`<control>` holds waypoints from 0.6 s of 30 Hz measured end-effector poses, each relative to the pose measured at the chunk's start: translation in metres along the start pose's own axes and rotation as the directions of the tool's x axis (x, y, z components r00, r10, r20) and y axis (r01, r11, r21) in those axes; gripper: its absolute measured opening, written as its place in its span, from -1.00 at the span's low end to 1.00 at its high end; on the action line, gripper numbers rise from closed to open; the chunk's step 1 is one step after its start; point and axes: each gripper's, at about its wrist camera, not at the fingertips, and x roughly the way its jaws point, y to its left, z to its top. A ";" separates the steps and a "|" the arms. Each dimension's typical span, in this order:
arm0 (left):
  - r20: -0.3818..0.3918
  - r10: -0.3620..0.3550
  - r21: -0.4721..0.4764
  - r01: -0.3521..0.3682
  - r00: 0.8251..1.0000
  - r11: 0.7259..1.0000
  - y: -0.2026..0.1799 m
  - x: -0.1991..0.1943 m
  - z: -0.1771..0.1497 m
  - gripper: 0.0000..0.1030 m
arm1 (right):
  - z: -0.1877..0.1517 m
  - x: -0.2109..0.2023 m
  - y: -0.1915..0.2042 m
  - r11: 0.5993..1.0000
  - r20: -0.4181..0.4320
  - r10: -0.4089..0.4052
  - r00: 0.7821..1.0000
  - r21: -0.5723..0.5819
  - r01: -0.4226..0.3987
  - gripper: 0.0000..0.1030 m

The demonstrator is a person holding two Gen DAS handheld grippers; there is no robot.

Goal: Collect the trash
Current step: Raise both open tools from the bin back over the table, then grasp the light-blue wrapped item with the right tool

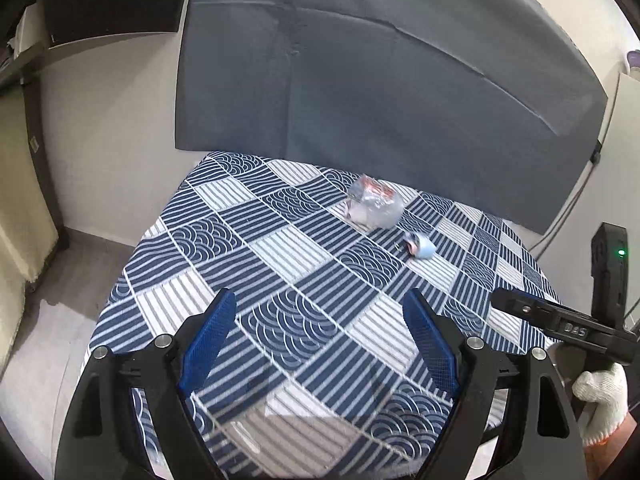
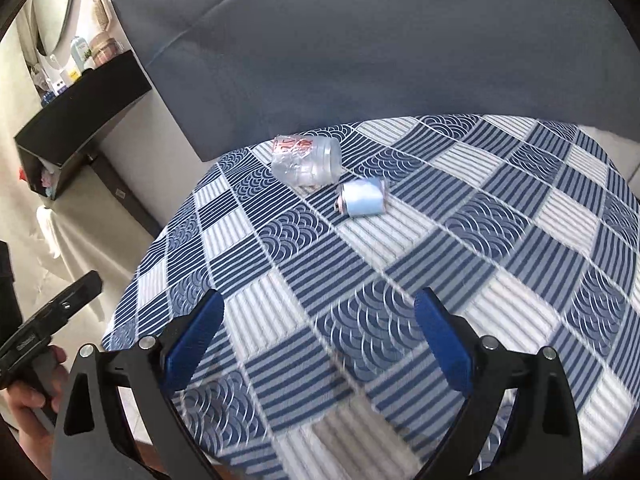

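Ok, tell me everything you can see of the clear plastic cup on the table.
The clear plastic cup is see-through, thin and crumpled-looking, with red-orange print near one end and a ridged band near the other. It lies on its side on the blue-and-white patterned tablecloth, toward the far edge in front of the grey panel. Something whitish shows inside. A small light-blue crumpled piece lies just beside it; contact is unclear. No gripper is near it.
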 end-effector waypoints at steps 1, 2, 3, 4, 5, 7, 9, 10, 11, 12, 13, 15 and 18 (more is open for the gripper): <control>0.001 0.003 -0.001 -0.003 1.000 1.000 0.002 0.003 0.004 0.61 | 0.004 0.005 0.000 1.000 -0.001 -0.006 1.000 -0.006 0.006 0.85; 0.002 0.004 -0.003 -0.004 1.000 1.000 0.002 0.006 0.006 0.61 | 0.008 0.012 0.000 1.000 -0.004 -0.015 1.000 -0.013 0.015 0.85; 0.002 0.006 -0.004 -0.006 1.000 1.000 0.004 0.009 0.010 0.61 | 0.013 0.021 -0.001 0.999 -0.008 -0.029 1.000 -0.021 0.029 0.85; 0.000 0.009 -0.004 -0.009 1.000 1.000 0.005 0.013 0.013 0.61 | 0.017 0.028 -0.003 0.999 -0.011 -0.039 0.999 -0.027 0.039 0.85; -0.001 0.011 -0.003 -0.011 1.000 1.000 0.006 0.016 0.014 0.61 | 0.021 0.035 -0.005 0.998 -0.015 -0.048 0.999 -0.030 0.048 0.85; -0.006 0.022 -0.001 -0.022 1.000 1.000 0.009 0.022 0.018 0.61 | 0.029 0.051 -0.010 0.997 -0.029 -0.074 0.997 -0.032 0.073 0.85; -0.010 0.030 -0.001 -0.030 1.000 1.000 0.012 0.029 0.022 0.61 | 0.037 0.065 -0.016 0.996 -0.044 -0.088 0.995 -0.019 0.087 0.85; -0.010 0.033 0.000 -0.033 0.999 0.999 0.014 0.031 0.024 0.61 | 0.040 0.071 -0.019 0.995 -0.052 -0.095 0.994 -0.014 0.095 0.85; -0.011 0.039 -0.002 -0.039 0.999 0.999 0.017 0.035 0.026 0.61 | 0.045 0.079 -0.021 0.994 -0.058 -0.112 0.992 -0.013 0.112 0.85; -0.013 0.043 -0.007 -0.044 0.999 0.999 0.020 0.038 0.028 0.61 | 0.048 0.085 -0.024 0.992 -0.060 -0.125 0.990 -0.014 0.125 0.85; -0.016 0.046 -0.013 -0.047 0.999 0.999 0.022 0.041 0.030 0.61 | 0.050 0.090 -0.025 0.991 -0.063 -0.134 0.989 -0.017 0.133 0.84; -0.021 0.052 -0.026 -0.053 0.998 0.998 0.027 0.047 0.033 0.61 | 0.056 0.102 -0.027 0.987 -0.068 -0.158 0.985 -0.025 0.157 0.84; -0.026 0.064 -0.040 -0.065 0.998 0.997 0.034 0.055 0.037 0.61 | 0.064 0.116 -0.030 0.982 -0.071 -0.188 0.980 -0.041 0.185 0.84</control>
